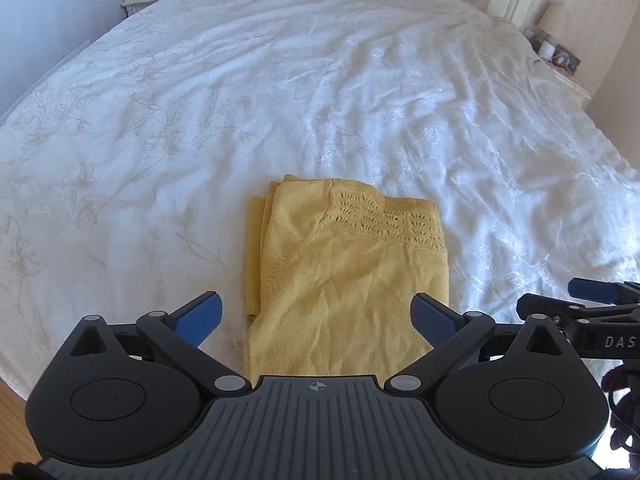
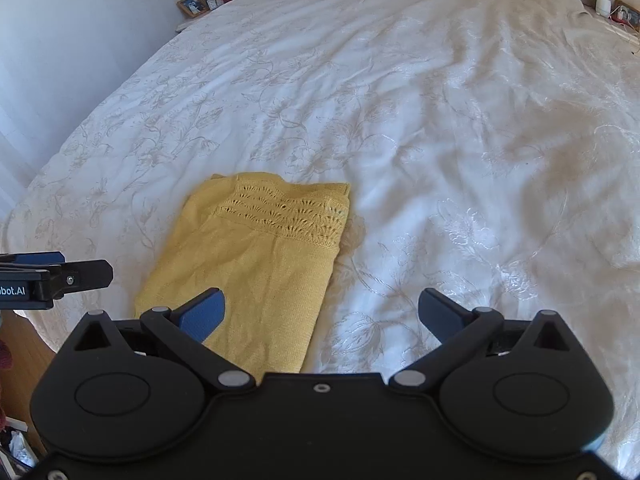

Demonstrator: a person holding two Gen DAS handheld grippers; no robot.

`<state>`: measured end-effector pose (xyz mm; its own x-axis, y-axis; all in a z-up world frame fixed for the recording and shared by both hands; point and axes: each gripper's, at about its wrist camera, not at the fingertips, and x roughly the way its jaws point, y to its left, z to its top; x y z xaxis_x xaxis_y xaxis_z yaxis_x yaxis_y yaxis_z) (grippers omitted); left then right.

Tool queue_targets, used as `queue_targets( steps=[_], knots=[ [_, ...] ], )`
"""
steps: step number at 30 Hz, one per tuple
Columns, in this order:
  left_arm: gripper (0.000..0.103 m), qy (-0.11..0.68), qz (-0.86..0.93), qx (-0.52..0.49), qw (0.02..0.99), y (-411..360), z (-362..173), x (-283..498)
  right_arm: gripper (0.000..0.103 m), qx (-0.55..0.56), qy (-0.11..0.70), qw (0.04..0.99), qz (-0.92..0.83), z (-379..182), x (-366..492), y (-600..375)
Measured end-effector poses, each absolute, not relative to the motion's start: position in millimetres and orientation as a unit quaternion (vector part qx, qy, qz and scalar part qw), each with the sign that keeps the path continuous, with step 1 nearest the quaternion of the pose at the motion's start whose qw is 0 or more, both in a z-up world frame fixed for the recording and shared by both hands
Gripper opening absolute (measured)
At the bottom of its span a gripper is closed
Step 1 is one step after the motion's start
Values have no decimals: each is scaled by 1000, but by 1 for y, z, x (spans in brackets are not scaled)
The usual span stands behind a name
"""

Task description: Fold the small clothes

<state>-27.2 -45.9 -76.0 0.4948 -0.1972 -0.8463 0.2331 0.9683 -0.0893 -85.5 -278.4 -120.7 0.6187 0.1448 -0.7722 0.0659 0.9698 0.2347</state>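
A yellow knit garment (image 1: 344,280) lies folded into a rectangle on the white bedspread (image 1: 280,100), near the bed's front edge. It also shows in the right wrist view (image 2: 256,264), with a lace-pattern band across its far end. My left gripper (image 1: 318,316) is open and empty, hovering above the garment's near end, fingers spread on either side of it. My right gripper (image 2: 320,314) is open and empty, above the garment's right edge; its left finger is over the cloth, its right finger over bare bedspread. Each gripper shows at the edge of the other's view.
The bed (image 2: 440,120) is wide with a floral white cover. A nightstand (image 1: 140,0) with a photo frame, clock and red bottle stands at the far left. Another nightstand (image 1: 560,56) with small items stands at the far right. Wooden floor (image 1: 12,400) shows at near left.
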Motion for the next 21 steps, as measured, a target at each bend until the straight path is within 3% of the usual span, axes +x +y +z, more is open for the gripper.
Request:
queue_targets(
  steps=[11,21],
  knots=[
    [96,484,-73,87,867,-40,-53,-47,103,131,391,910,-26,-84,-128,-252],
    [96,479,-115,48,869,-14,-38,-74,102,63,344,934,-79,-56,-170,-206]
  ],
)
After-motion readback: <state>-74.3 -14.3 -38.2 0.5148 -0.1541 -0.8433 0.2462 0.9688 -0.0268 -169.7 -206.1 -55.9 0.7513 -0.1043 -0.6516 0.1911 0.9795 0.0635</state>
